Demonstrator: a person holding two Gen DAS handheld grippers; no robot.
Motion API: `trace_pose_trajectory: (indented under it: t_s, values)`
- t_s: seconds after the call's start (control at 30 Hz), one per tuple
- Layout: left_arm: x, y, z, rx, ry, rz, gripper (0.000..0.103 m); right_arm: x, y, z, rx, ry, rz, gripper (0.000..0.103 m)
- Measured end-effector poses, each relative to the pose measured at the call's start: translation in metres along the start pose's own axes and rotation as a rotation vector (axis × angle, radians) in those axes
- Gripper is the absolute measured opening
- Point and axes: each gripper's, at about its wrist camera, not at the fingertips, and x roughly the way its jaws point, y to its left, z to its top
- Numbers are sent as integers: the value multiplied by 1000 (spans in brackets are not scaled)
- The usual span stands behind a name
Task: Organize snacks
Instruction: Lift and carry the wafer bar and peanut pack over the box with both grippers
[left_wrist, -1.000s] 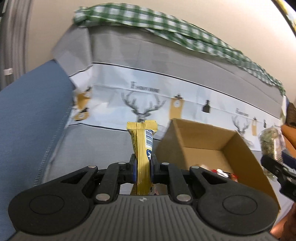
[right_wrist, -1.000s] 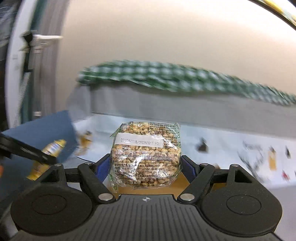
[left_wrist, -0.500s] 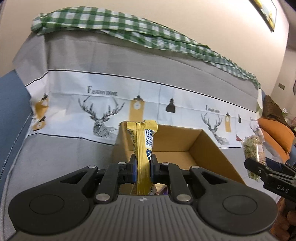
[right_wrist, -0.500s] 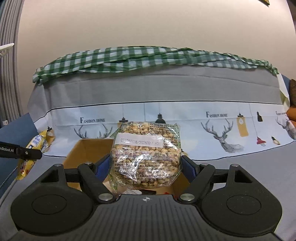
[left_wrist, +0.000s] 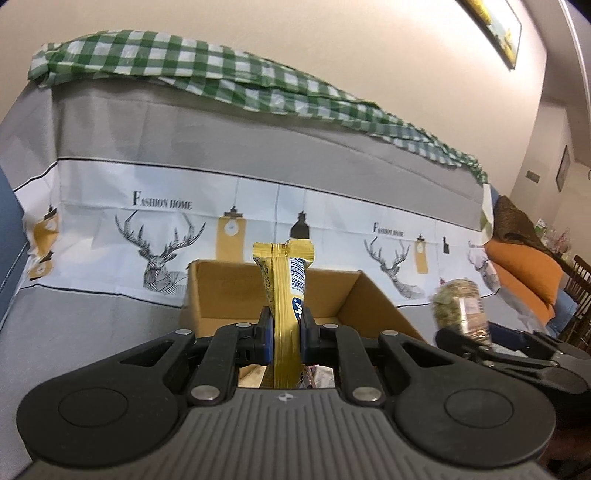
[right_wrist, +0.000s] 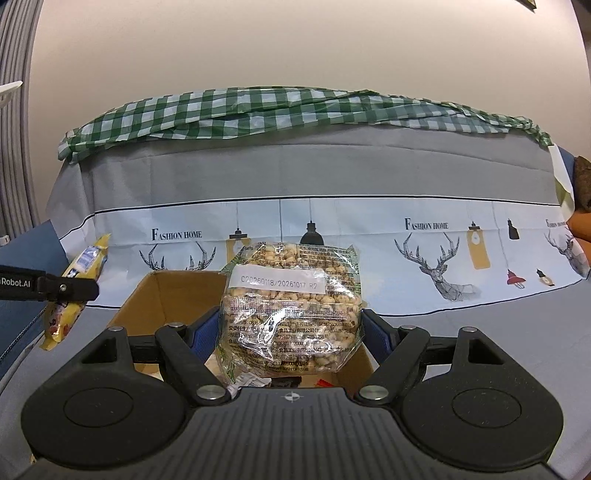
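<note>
My left gripper (left_wrist: 284, 332) is shut on a yellow snack bar (left_wrist: 286, 288), held upright above the near edge of an open cardboard box (left_wrist: 351, 295). My right gripper (right_wrist: 290, 332) is shut on a clear pack of puffed-grain snack (right_wrist: 290, 306), held over the same box (right_wrist: 162, 295). The right gripper with its pack (left_wrist: 461, 310) shows at the right of the left wrist view. The left gripper's finger (right_wrist: 66, 286) and the yellow bar (right_wrist: 79, 280) show at the left of the right wrist view. Some wrappers lie in the box (right_wrist: 325, 382).
The box sits on a sofa seat covered by a grey and white deer-print cloth (right_wrist: 424, 243). A green checked cloth (right_wrist: 280, 110) lies along the backrest top. An orange cushion (left_wrist: 524, 280) is at the right, blue fabric (left_wrist: 7, 206) at the left.
Both grippers have moved in toward the box and now hold their snacks over it. The left view swung right so the box is centred. Both grips are unchanged.
</note>
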Motion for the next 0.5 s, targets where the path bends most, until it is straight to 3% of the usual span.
trace_pose_trajectory:
  t_s: [0.5]
  values:
    - [13, -41, -13, 97, -5, -73, 15, 6, 6, 1, -32, 2, -1, 80]
